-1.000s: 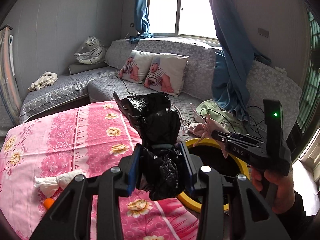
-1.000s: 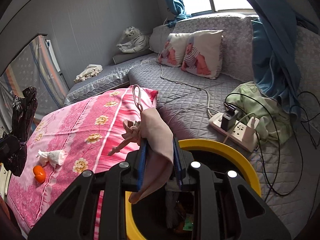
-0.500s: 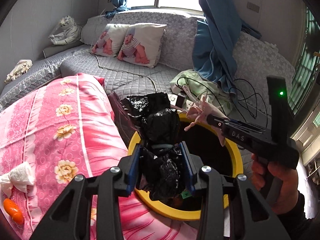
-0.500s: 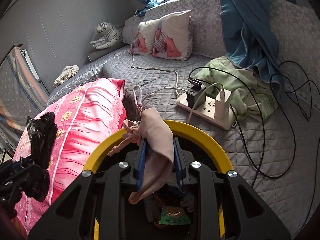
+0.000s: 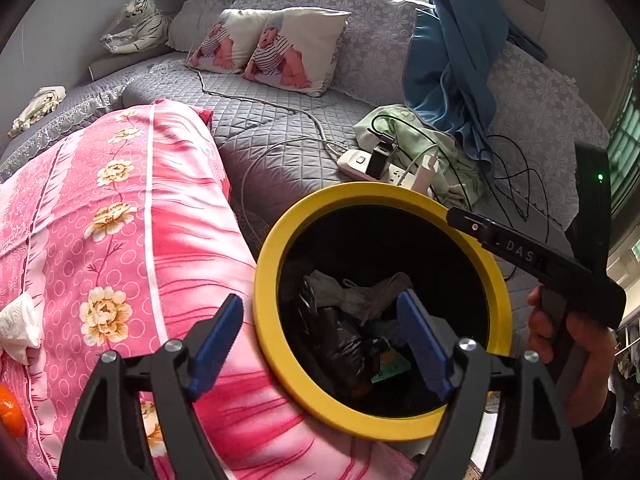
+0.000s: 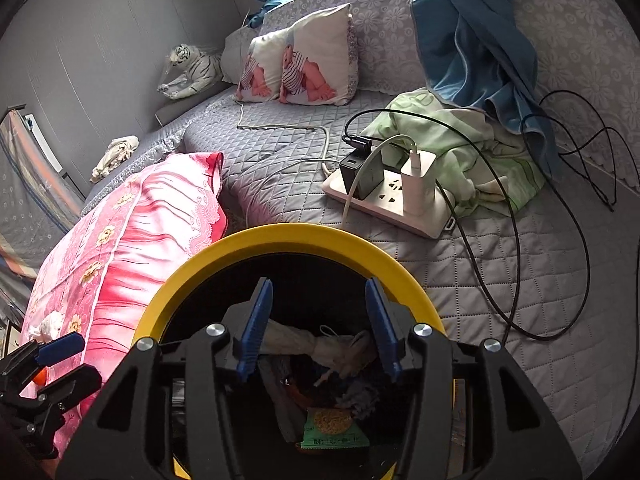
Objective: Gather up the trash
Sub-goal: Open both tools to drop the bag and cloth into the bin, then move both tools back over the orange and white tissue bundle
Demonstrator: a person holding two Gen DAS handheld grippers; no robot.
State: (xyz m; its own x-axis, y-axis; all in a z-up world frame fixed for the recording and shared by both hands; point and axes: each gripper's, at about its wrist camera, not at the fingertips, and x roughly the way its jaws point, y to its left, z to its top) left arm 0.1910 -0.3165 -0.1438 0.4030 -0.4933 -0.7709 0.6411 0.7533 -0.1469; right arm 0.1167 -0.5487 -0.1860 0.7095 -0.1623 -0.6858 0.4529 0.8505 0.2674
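Your left gripper (image 5: 320, 326) spread empty over the bin (image 5: 276, 240), right gripper (image 6: 318, 326) spread too, black bag (image 5: 344, 344) seemingly inside.

The bin's rim (image 5: 264, 280) is smooth yellow plastic with a dull sheen. Inside lie a crinkled, glossy black plastic bag (image 5: 344, 344), limp matt cloth (image 6: 320, 344) and a shiny green wrapper (image 6: 334, 434). The pink floral bedspread (image 5: 132, 216) is soft printed cloth; the grey sofa cover (image 6: 500, 280) is quilted, stitched fabric. The power strip (image 6: 384, 204) is smooth white plastic.
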